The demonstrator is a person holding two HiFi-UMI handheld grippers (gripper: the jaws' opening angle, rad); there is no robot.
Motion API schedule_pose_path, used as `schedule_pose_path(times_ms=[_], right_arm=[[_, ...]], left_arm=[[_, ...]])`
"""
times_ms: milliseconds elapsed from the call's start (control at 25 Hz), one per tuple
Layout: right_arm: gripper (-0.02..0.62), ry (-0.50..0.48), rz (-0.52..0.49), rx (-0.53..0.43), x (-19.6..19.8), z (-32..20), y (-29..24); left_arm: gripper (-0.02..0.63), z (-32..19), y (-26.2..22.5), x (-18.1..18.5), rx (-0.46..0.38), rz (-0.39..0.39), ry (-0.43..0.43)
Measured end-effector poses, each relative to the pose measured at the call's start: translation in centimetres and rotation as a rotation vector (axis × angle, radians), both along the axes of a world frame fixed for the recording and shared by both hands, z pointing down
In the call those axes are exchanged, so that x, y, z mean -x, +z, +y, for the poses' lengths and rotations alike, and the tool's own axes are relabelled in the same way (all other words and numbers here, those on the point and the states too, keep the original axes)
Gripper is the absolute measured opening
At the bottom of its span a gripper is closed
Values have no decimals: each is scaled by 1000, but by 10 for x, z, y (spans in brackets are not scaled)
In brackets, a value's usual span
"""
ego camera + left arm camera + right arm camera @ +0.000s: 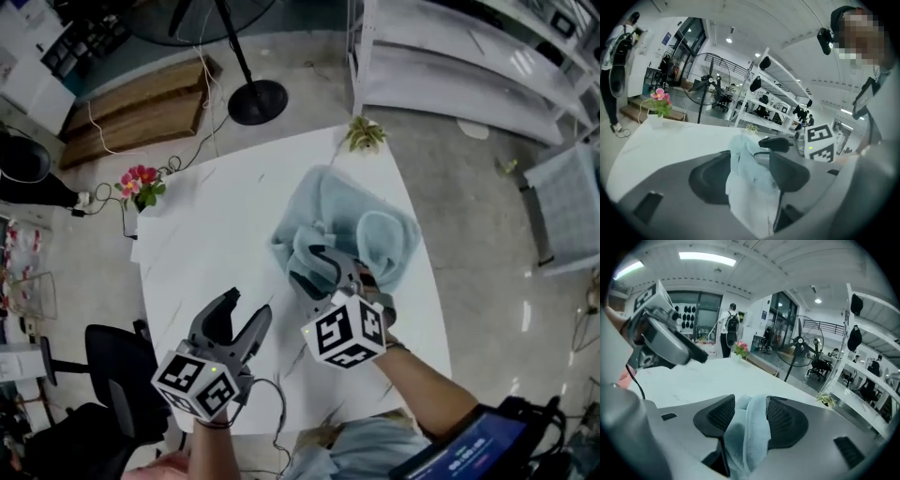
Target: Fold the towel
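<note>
while the towel (352,220) lies bunched and unfolded on the far right part of the table (206,244), no fold is made yet. right gripper (316,267): at the towel's near edge, jaws spread, a ridge of cloth standing loose between them, not pinched as far as i can judge. left gripper (246,307): jaws spread, nothing in them, over bare table well apart from the towel. risks: a one-sided grab would likely drag the heap rather than lay it flat; closing on the thick ridge could catch several layers and set the fold crooked; a pull toward the right edge could slide cloth off the table; a wide sweep could knock the small plant (364,134) near the towel's far side. containers: pot (657,121) at the table's left edge, holds pink flowers (139,176); the plant's own pot not made out.
</note>
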State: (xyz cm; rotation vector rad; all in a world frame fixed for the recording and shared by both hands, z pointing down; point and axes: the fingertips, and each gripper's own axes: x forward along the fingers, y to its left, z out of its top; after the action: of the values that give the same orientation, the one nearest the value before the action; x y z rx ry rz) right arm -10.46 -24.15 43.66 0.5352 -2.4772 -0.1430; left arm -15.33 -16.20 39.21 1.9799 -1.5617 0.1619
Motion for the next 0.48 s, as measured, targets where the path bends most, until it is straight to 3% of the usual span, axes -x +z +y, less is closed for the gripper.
schedule_pose_path(times_ms=[120, 280, 360, 480], right_arm=[[220, 23, 79, 17, 1, -12, 29], [203, 38, 114, 35, -1, -21, 47], [108, 56, 106, 21, -4, -27, 47], [32, 71, 68, -8, -8, -34, 35]], left_arm=[[258, 17, 3, 19, 7, -6, -61], [253, 28, 8, 31, 19, -6, -120], [252, 30, 9, 34, 23, -5, -140], [249, 31, 4, 37, 8, -3, -166]])
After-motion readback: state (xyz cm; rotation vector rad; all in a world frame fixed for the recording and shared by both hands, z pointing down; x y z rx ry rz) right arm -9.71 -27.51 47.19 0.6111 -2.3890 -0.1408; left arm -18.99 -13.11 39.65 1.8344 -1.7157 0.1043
